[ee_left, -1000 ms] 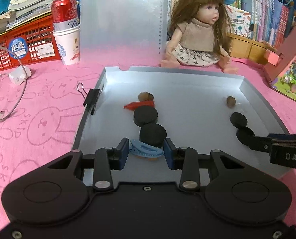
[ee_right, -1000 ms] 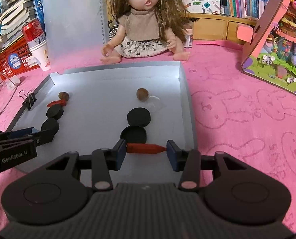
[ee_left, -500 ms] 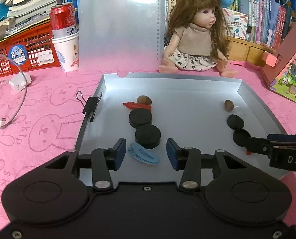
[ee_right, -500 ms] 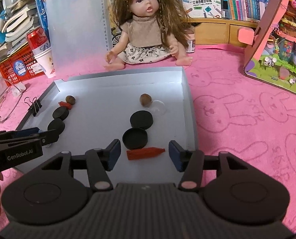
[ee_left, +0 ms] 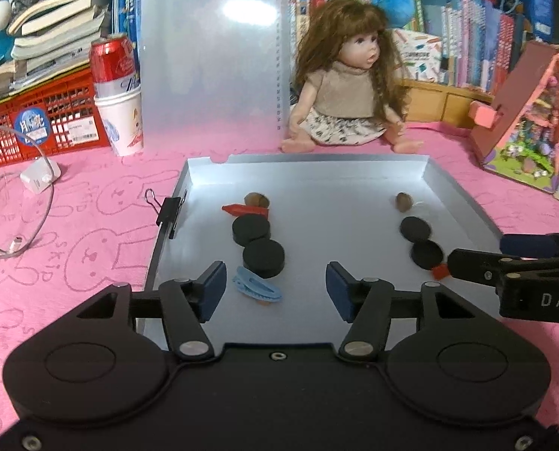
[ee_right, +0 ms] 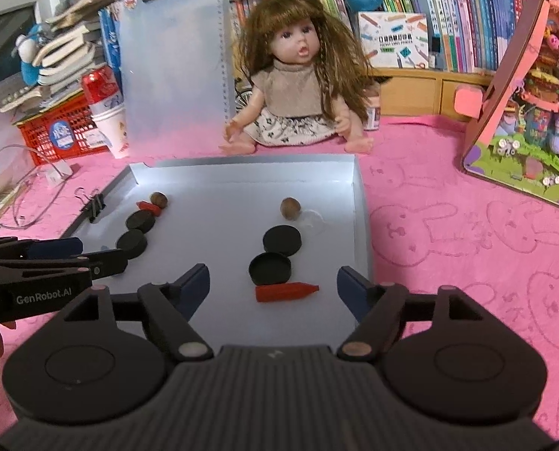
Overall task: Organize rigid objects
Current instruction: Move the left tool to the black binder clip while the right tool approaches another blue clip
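Your grey tray (ee_left: pixel 463 203) lies on the pink cloth; your left gripper (ee_left: pixel 275 287) is opening, the blue clip (ee_left: pixel 256 290) lying loose between its jaws; your right gripper (ee_right: pixel 271 287) is opening wider around the freed red piece (ee_right: pixel 287 292), both on the tray floor.

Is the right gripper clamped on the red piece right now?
No. The red piece lies free on the tray, and the right gripper is opening with both fingers clear of it.
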A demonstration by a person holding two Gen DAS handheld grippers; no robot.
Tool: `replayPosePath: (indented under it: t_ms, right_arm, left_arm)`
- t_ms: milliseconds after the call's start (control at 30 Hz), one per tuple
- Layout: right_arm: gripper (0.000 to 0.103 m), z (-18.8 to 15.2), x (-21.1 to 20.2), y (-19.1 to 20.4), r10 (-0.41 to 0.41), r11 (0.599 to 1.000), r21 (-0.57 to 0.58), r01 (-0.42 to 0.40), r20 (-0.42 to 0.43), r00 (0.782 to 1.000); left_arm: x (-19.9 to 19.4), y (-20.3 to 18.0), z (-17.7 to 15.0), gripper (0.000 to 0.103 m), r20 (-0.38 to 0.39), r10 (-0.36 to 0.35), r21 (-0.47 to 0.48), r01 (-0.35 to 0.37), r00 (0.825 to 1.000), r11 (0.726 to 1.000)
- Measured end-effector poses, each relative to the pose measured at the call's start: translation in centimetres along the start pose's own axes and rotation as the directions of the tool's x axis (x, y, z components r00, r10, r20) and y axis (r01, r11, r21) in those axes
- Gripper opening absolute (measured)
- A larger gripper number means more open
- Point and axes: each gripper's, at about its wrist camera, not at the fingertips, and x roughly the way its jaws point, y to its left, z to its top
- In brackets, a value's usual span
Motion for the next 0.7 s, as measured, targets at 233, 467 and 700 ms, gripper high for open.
replayPosePath:
  t_ms: [233,467,700]
  right_arm:
    - [0.087,-1.2,-3.3,0.2,0.019,0.998,-0.06,-0.014,0.07,0.997]
    - [0.089,-3.6,-6.6,0.9,0.033,0.988,-0.156,-0.016,0.109,0.994]
    - [0.089,-6.0,-7.6,1.2,0.066,0.979,-0.198,-0.05,0.074,0.995]
  left_arm:
    - [-4.1,-0.6,-1.7,0.057,0.05,-0.063,0.021,0.062,0.997,0.998]
    - [-7.2,-1.9,-5.0,0.059,0.028,-0.138,0.054,0.137,0.99,0.989]
    - [-9.8,-3.2,-8.1,0.059,-0.01,-0.19,0.085,0.191,0.982,0.978]
